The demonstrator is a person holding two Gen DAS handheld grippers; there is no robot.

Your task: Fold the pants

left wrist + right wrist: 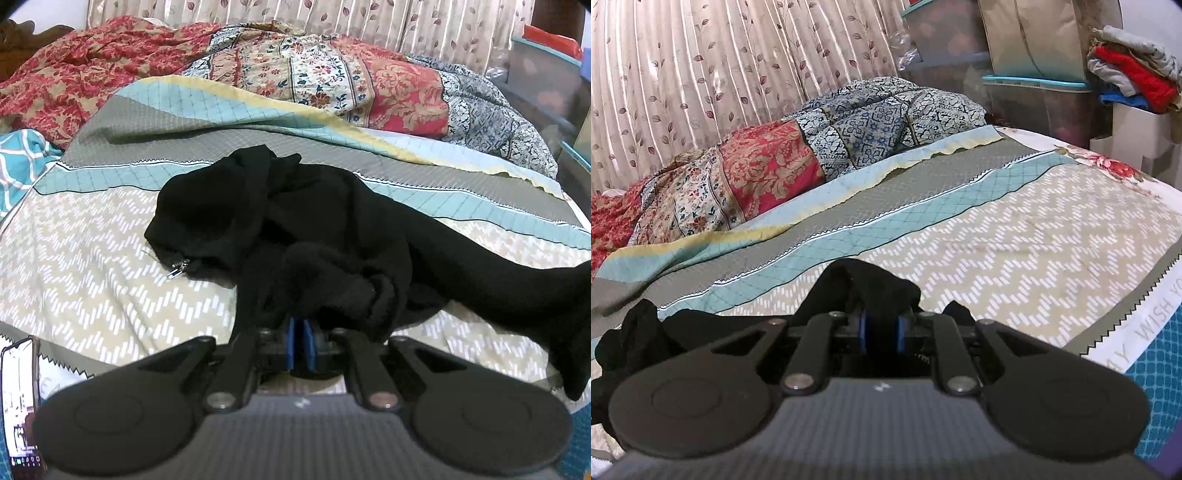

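Note:
Black pants (314, 229) lie crumpled on the patterned bedspread (92, 258), with a zipper pull (179, 266) showing at their left edge. One leg runs off to the right. My left gripper (301, 328) is shut on a fold of the pants at their near edge; its blue pads are almost together under the cloth. In the right wrist view the pants (871, 284) bunch over my right gripper (881, 325), which is shut on the black cloth between its blue pads. More black cloth (635, 332) trails to the left.
A rumpled red, cream and blue quilt (295, 81) lies along the far side of the bed, in front of a leaf-print curtain (701, 74). A phone (20, 406) lies at the near left. Storage boxes and stacked clothes (1130, 70) stand at the right.

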